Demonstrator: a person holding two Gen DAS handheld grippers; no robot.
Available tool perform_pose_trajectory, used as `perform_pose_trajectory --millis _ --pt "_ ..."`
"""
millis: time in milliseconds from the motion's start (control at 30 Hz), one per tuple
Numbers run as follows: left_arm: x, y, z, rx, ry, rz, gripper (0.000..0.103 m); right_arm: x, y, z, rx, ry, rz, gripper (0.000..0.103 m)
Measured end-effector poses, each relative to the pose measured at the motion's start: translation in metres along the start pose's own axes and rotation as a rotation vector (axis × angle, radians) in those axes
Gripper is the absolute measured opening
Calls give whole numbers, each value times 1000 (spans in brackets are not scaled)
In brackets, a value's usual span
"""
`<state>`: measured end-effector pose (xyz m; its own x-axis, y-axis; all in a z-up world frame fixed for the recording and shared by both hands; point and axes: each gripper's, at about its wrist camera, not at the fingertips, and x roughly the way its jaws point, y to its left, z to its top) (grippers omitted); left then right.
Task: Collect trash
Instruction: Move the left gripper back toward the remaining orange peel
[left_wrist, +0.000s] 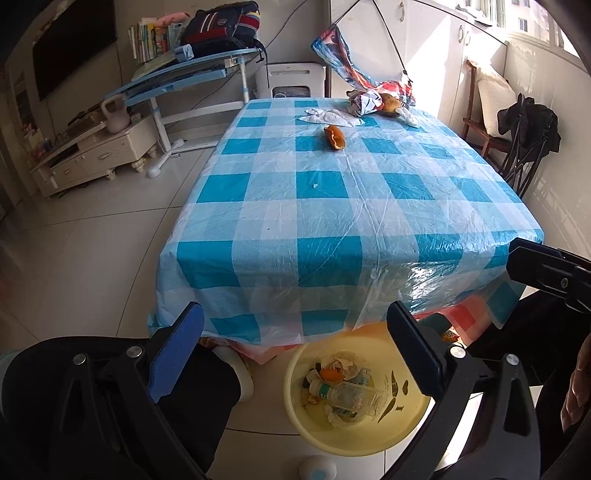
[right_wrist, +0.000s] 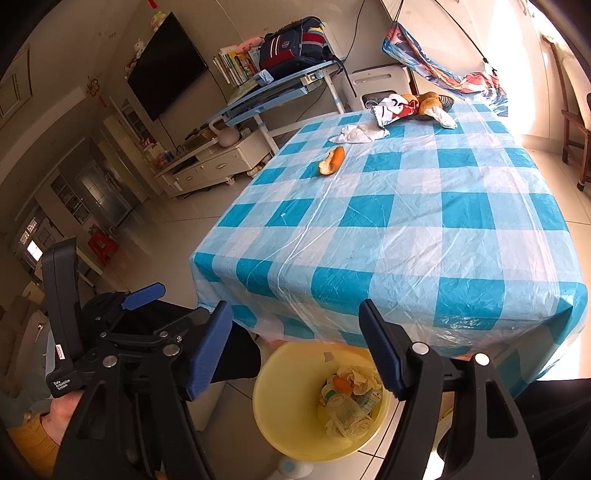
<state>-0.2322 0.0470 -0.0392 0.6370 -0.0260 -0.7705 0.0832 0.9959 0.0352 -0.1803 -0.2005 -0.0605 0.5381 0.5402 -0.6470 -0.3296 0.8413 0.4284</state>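
Note:
A yellow bin (left_wrist: 406, 428) (right_wrist: 288, 373) stands on the floor at the table's near edge, holding a plastic bottle (left_wrist: 347, 397), orange peel and crumpled paper. On the blue checked table (left_wrist: 332, 206) (right_wrist: 424, 229) lie an orange peel (left_wrist: 334, 137) (right_wrist: 331, 160), crumpled white tissue (left_wrist: 332, 116) (right_wrist: 356, 133), a crumpled wrapper (left_wrist: 364, 101) (right_wrist: 393, 107) and more scraps at the far end. My left gripper (left_wrist: 295, 350) is open and empty above the bin. My right gripper (right_wrist: 295, 350) is open and empty above the bin too.
The right gripper's body (left_wrist: 550, 273) shows at the left wrist view's right edge. The left gripper (right_wrist: 110, 332) shows at the right view's left. A chair (left_wrist: 524, 136) stands right of the table. A blue desk (left_wrist: 184, 77) and a TV cabinet (left_wrist: 92, 155) stand on the left.

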Motion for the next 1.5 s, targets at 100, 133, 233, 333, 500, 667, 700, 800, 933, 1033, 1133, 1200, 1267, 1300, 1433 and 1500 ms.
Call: perform_pose_trajectory --millis 100,133,233,333,500,667,700,800,933,1033,1133,1200,1267,1300,1433,1500 --pt "-1 5 2 -29 0 -15 96 1 2 0 -5 1 -4 70" --pt "-1 7 2 -36 1 -22 96 2 2 1 -7 2 -3 70" --pt "-2 7 7 -36 -2 -38 96 3 2 4 -10 6 -7 71" --pt "2 3 17 -18 4 -48 96 6 1 7 -9 12 -13 71" --pt "15 -6 41 25 14 -50 96 14 -3 12 -1 29 -12 71" --pt "33 -3 60 7 25 -52 96 21 -7 13 -1 45 -17 73" --pt "35 -1 65 4 26 -54 96 22 -7 14 -4 49 -18 73" --pt "38 1 79 6 5 -39 96 26 -10 19 -14 57 -22 73" --pt "48 9 86 -38 2 -33 96 31 -16 23 -3 59 -23 73" --pt "62 14 82 -79 44 -36 96 33 -17 22 -2 60 -28 73" --pt "69 14 80 -91 69 -58 96 33 -16 19 -1 65 -27 73" --pt "69 10 84 -67 67 -62 96 32 -15 18 -5 65 -26 73" --pt "69 5 89 -41 61 -63 96 32 -15 19 -2 61 -21 74" --pt "69 3 93 -30 58 -66 96 32 -15 20 1 60 -19 74" --pt "73 -7 113 18 42 -65 96 32 -17 20 9 58 -14 74" --pt "73 -12 124 43 20 -59 96 33 -17 20 12 60 -11 74"
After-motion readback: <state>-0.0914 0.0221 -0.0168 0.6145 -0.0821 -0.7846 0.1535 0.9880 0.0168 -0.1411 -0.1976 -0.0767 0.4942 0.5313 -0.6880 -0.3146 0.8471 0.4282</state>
